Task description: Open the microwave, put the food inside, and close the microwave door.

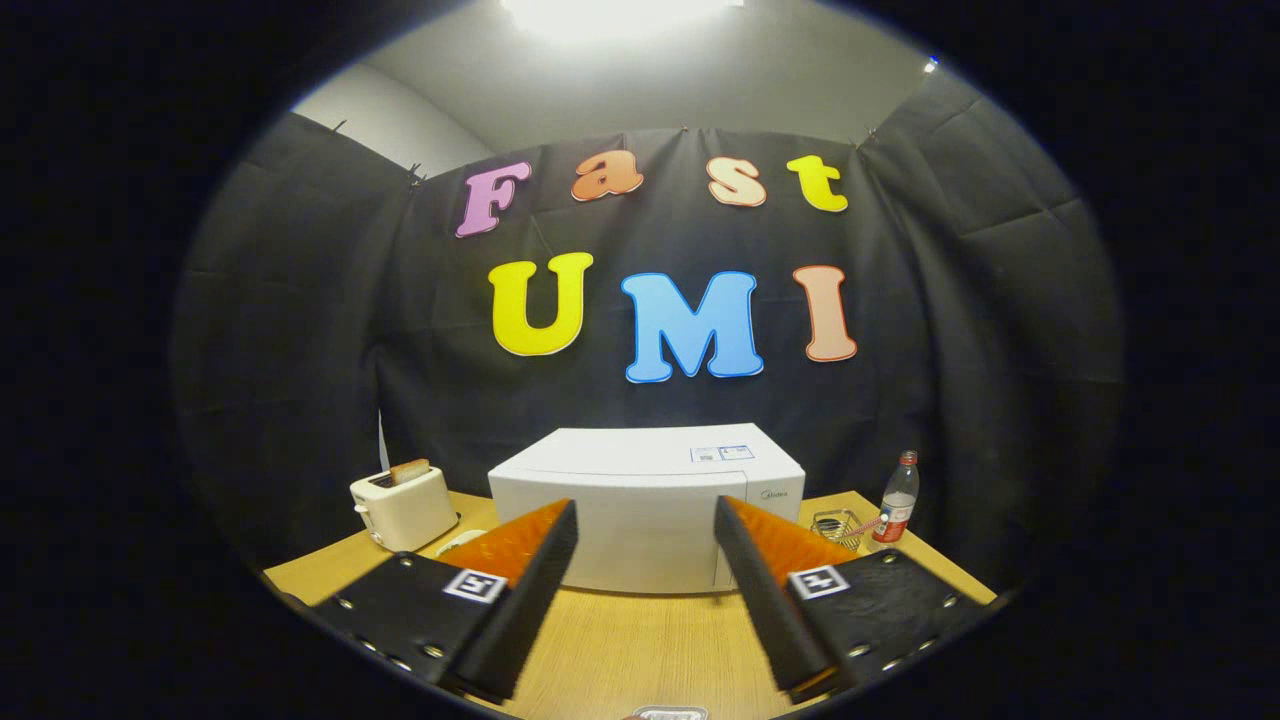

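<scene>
Your claw [646, 520] is spread wide with nothing between its fingers, both of them angled up from the bottom of the frame over the smooth, pale wooden worktop [640, 640]. Straight ahead, framed in the gap between the fingers and beyond their tips, you've got the microwave [648, 505]: a boxy white shell with rounded corners, door shut, sitting at the centre of the frame, apart from the claw. Left of centre stands a cream toaster [404, 508], glossy and rounded, with a slice of browned bread [410, 470] poking up from its slot. To the right of the microwave, a small wire basket [838, 524] sits just beside a clear plastic bottle [899, 498] with a red label, upright on the worktop.
</scene>
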A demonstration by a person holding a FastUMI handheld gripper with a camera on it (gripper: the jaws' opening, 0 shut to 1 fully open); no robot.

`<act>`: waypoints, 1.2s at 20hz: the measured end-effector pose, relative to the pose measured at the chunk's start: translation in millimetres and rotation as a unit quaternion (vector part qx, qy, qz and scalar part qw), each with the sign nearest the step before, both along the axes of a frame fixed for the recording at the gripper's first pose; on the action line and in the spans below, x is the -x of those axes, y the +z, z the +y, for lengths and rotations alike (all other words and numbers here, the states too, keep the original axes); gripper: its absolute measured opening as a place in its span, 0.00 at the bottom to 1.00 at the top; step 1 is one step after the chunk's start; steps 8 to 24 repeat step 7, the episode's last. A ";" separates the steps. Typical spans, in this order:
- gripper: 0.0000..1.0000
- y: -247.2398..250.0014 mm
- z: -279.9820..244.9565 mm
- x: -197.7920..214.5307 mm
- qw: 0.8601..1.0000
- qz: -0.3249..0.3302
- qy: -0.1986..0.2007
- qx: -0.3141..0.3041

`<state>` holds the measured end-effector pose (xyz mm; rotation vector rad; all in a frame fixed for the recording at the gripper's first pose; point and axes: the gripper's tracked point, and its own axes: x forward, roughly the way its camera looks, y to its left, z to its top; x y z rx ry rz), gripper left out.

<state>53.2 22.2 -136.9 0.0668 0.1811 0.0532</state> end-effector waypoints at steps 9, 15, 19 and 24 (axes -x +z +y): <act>0.97 16.1 4.6 36.9 1.000 -0.016 -0.007 0.013; 0.97 16.1 4.6 36.9 1.000 -0.016 -0.007 0.013; 0.97 16.1 4.6 36.9 1.000 -0.016 -0.007 0.013; 0.97 16.1 4.6 36.9 1.000 -0.016 -0.007 0.013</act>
